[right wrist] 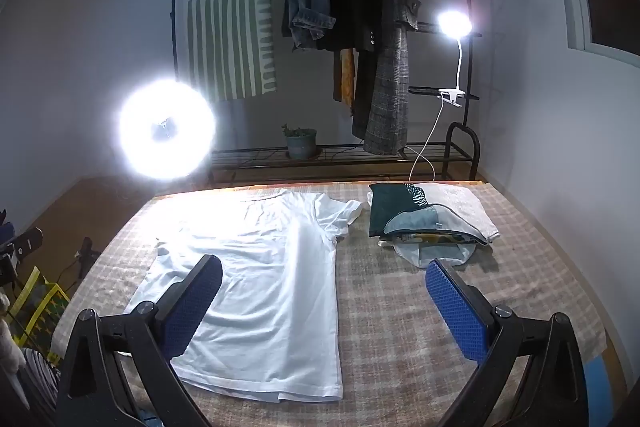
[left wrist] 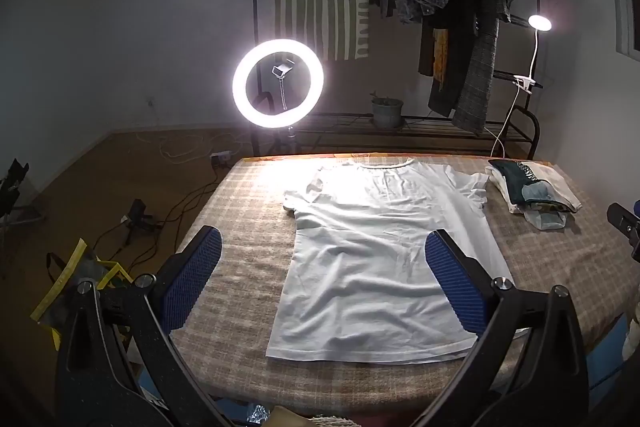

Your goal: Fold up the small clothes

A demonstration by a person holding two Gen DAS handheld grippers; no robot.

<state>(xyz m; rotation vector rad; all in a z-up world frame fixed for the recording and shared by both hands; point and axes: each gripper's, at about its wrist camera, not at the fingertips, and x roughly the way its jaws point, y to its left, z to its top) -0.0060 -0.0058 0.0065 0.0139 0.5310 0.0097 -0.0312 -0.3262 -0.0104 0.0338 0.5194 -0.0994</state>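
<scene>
Left wrist view: left gripper (left wrist: 322, 277) hangs above the near half of the white T-shirt (left wrist: 376, 255), jaws spread wide, nothing between the pads. Shirt lies flat on the checked table cover (left wrist: 240, 227), collar at 12 o'clock, hem at 6 o'clock. Risks, as I judge them: a pinch at the hem could catch the cover along with the shirt, since both are soft and wrinkled; a one-sided lift would drag the shirt askew. The shirt's right sleeve reaches almost to the folded stack (left wrist: 532, 193) at 2 o'clock, so a sleeve fold from that side may snag or topple it. Ring light (left wrist: 278, 83) at 11 o'clock washes out the collar area; edges there are hard to read. Open cover lies at 9 o'clock, then the table's left edge drops to the floor.

Right wrist view: right gripper (right wrist: 324, 301) also spread wide and empty, its left finger over the shirt's lower body, its right over bare cover. Stack sits at 1 o'clock, a loose pale piece beneath its near end just beyond the right fingertip; a forward reach could nudge it. Free room at 3 to 5 o'clock. Near table edge runs close behind the hem, leaving little margin for pulling backward.
</scene>
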